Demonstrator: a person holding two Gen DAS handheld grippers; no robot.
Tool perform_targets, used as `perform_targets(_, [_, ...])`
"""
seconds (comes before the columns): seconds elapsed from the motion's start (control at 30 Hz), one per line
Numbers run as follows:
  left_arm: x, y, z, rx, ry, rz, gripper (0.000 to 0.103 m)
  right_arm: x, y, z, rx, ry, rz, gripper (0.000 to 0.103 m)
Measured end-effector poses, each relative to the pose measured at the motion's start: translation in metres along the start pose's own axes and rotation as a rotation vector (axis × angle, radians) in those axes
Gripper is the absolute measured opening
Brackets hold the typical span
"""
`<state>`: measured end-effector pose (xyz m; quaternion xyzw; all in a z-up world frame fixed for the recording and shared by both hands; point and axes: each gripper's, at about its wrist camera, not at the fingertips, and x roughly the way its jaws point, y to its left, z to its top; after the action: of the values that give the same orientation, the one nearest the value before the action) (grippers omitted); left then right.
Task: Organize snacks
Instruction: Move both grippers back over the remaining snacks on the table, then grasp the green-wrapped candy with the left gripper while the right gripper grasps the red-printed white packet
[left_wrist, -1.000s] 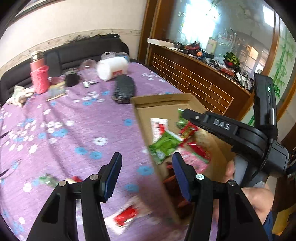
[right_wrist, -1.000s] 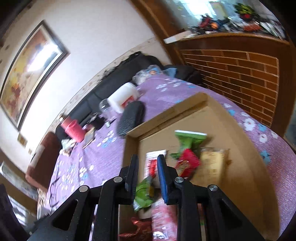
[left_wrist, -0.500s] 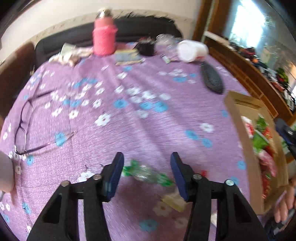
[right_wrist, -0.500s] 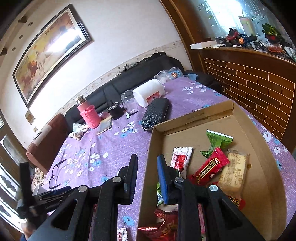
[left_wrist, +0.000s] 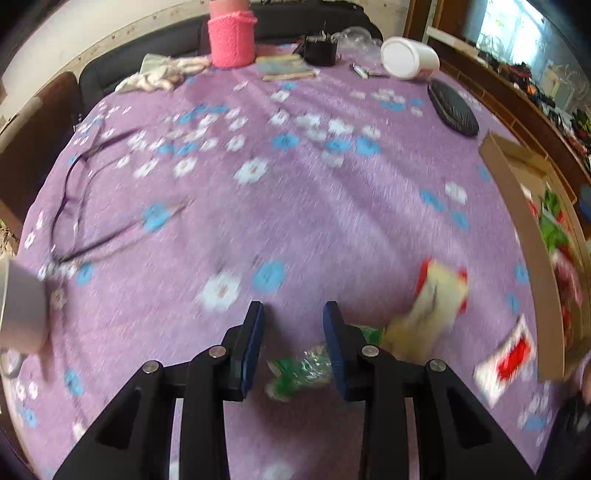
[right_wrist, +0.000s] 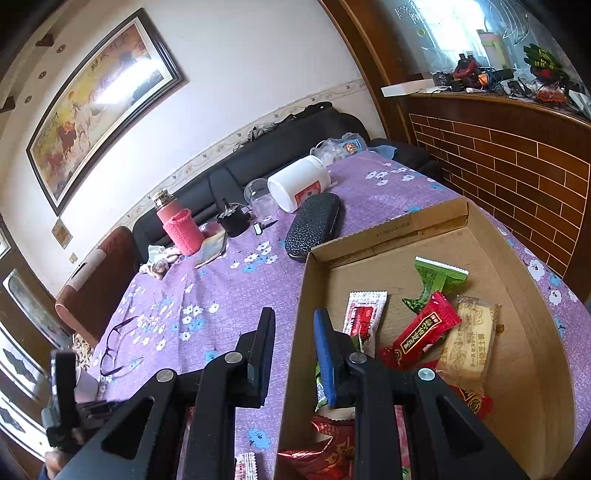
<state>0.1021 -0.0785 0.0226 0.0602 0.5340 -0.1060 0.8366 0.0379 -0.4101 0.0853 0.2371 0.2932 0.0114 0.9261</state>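
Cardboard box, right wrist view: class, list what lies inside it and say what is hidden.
Inside the cardboard box: a green wrapper, a white-and-red sachet, a red packet and a pale biscuit pack. The right gripper covers the snacks at the near end.

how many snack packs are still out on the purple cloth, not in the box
3 show in the left wrist view: a green packet between the left gripper fingers, a yellow-and-red pack right of it, and a red-and-white sachet beside the cardboard box. The grippers may hide more.
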Motion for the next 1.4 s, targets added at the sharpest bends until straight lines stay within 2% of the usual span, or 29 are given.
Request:
perform_targets(0.1, [-0.011, 0.012, -0.016, 0.002, 0.017, -0.06, 0.032, 0.0, 0.001, -0.001, -0.001, 0.001, 0.006, 0.023])
perform_targets(0.17, [-0.02, 0.018, -0.026, 0.017, -0.003, -0.102, 0.034, 0.0, 0.003, -0.001, -0.004, 0.002, 0.007, 0.023])
perform_targets(0.2, [-0.023, 0.018, -0.029, 0.032, -0.018, -0.105, 0.037, 0.0, 0.003, -0.002, -0.006, 0.001, 0.006, 0.023])
perform_targets(0.27, [-0.027, 0.02, -0.035, 0.062, -0.045, -0.104, 0.05, 0.001, 0.003, -0.002, -0.008, 0.003, 0.003, 0.023])
perform_targets(0.37, [-0.029, 0.017, -0.04, 0.104, -0.067, -0.133, 0.051, 0.002, 0.002, -0.003, -0.003, 0.006, 0.001, 0.023])
perform_targets(0.43, [-0.031, 0.009, -0.045, 0.176, -0.084, -0.143, 0.051, 0.003, 0.002, -0.003, -0.002, 0.008, 0.0, 0.023])
perform_targets(0.5, [-0.033, -0.001, -0.053, 0.257, -0.095, -0.148, 0.053, 0.003, 0.002, -0.003, -0.002, 0.008, 0.0, 0.023])
perform_targets(0.6, [-0.035, -0.011, -0.061, 0.342, -0.131, -0.109, 0.055, 0.003, 0.002, -0.003, -0.005, 0.007, -0.001, 0.023])
perform_targets(0.7, [-0.033, -0.012, -0.059, 0.346, -0.14, -0.084, 0.055, 0.004, 0.003, -0.003, -0.011, 0.007, 0.001, 0.023])
perform_targets(0.8, [-0.024, -0.008, -0.058, 0.328, -0.124, -0.077, 0.05, 0.004, 0.005, -0.004, -0.016, 0.007, 0.002, 0.023])
perform_targets(0.93, [-0.025, -0.006, -0.057, 0.309, -0.141, -0.085, 0.031, 0.005, 0.009, -0.006, -0.029, 0.017, 0.019, 0.023])
perform_targets(1.0, [-0.023, -0.006, -0.055, 0.281, -0.15, -0.084, 0.026, 0.008, 0.016, -0.009, -0.045, 0.044, 0.061, 0.023])
perform_targets(1.07, [-0.021, -0.006, -0.053, 0.251, -0.161, -0.072, 0.023, 0.015, 0.03, -0.016, -0.068, 0.119, 0.158, 0.024])
perform_targets(1.1, [-0.02, -0.007, -0.052, 0.237, -0.168, -0.064, 0.023, 0.02, 0.037, -0.02, -0.083, 0.159, 0.196, 0.03])
perform_targets(1.17, [-0.018, -0.007, -0.05, 0.203, -0.182, -0.052, 0.023, 0.029, 0.053, -0.03, -0.13, 0.233, 0.239, 0.036])
perform_targets(1.27, [-0.017, -0.006, -0.048, 0.17, -0.197, -0.048, 0.023, 0.046, 0.077, -0.052, -0.236, 0.354, 0.229, 0.037])
perform_targets(1.4, [-0.016, -0.006, -0.049, 0.164, -0.213, -0.038, 0.023, 0.063, 0.09, -0.072, -0.322, 0.457, 0.175, 0.036])
